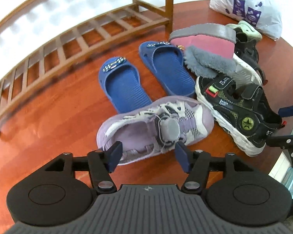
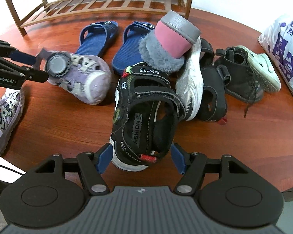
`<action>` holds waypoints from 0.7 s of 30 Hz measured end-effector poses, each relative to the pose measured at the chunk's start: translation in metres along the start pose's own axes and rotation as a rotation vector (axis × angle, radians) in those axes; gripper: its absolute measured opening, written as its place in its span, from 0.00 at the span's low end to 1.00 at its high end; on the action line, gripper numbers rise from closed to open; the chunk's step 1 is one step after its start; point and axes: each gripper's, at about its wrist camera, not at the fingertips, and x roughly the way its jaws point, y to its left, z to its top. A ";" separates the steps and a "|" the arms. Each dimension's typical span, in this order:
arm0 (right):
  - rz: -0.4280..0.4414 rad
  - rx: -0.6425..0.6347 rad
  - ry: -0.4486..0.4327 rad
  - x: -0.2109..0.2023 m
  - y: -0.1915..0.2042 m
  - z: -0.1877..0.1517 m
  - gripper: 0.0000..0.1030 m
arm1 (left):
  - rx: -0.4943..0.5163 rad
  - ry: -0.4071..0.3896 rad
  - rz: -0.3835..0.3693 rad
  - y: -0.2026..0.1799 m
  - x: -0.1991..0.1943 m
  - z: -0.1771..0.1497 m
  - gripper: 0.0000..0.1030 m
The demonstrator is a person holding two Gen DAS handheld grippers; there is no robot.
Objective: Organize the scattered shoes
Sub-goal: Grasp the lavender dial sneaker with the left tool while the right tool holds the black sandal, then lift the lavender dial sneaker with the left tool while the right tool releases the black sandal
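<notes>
My left gripper (image 1: 146, 159) fingers apart, straddling lilac sneaker (image 1: 156, 128) on floor (image 1: 48, 120), not gripping. My right gripper (image 2: 140, 160) fingers wide around heel of black sandal (image 2: 144, 117), pads clear. Blue slippers (image 1: 144, 76) paired before wooden rack (image 1: 68, 44).

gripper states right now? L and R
Left gripper: open, straddling the lilac sneaker.
Right gripper: open around the black sandal heel; grip cannot be told.

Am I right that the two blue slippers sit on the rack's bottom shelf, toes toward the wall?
Not quite: the blue slippers lie on the floor before the rack, toes toward it, as the right wrist view shows.
</notes>
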 end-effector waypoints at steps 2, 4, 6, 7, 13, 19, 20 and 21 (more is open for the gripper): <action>0.001 0.006 -0.001 0.000 0.000 -0.001 0.71 | 0.035 -0.005 -0.019 -0.002 0.001 0.004 0.63; 0.002 0.008 -0.001 0.000 0.000 -0.001 0.72 | 0.092 -0.011 -0.033 -0.005 0.001 0.008 0.63; 0.004 0.015 -0.002 0.001 0.000 -0.003 0.72 | 0.186 -0.017 -0.035 -0.012 0.000 0.010 0.71; 0.004 0.020 -0.002 0.001 -0.001 -0.003 0.72 | 0.237 -0.019 -0.035 -0.015 0.000 0.010 0.78; 0.007 0.057 -0.001 0.001 -0.006 -0.007 0.74 | 0.530 -0.029 -0.044 -0.029 -0.001 0.003 0.82; 0.006 0.093 -0.013 -0.006 -0.010 -0.013 0.74 | 0.719 -0.045 -0.061 -0.030 0.007 -0.006 0.82; 0.006 0.099 -0.016 -0.007 -0.010 -0.014 0.75 | 0.758 -0.059 -0.055 -0.031 0.008 -0.008 0.82; 0.006 0.100 -0.017 -0.008 -0.011 -0.015 0.76 | 0.790 -0.069 -0.048 -0.031 0.009 -0.011 0.82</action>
